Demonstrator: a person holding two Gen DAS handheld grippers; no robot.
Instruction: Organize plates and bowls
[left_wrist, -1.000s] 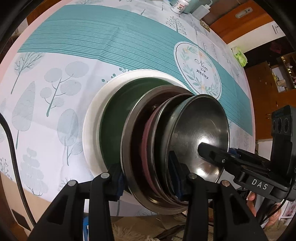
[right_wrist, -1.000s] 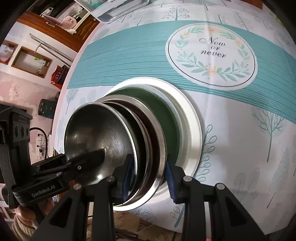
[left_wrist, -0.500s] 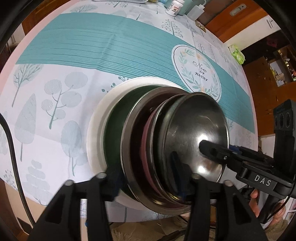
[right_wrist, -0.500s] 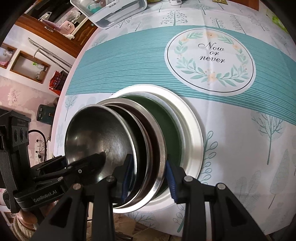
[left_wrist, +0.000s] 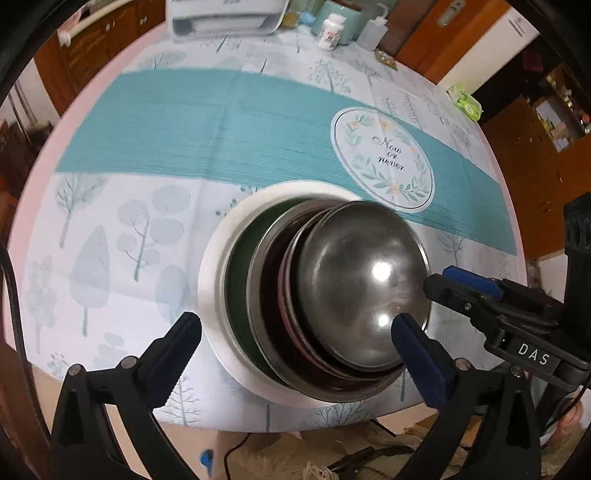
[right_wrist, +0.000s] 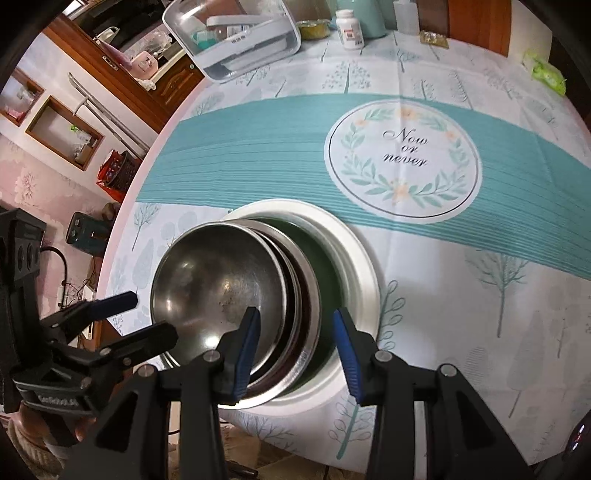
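The nested stack, a round steel bowl over a wide white plate, sat near the table's front edge. Both the left gripper and right gripper gaped wide, holding nothing. Withdrawing straight back would likely avoid nudging it.

Steel bowl, dk green plate, white plate, teal-striped tree-print cloth, blue tool pads.

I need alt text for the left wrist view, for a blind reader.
A stack of nested dishes, shiny steel bowl on top and wide white plate at the bottom, sits on a teal-striped tablecloth. The open left gripper frames it; the right gripper reaches in from the right.
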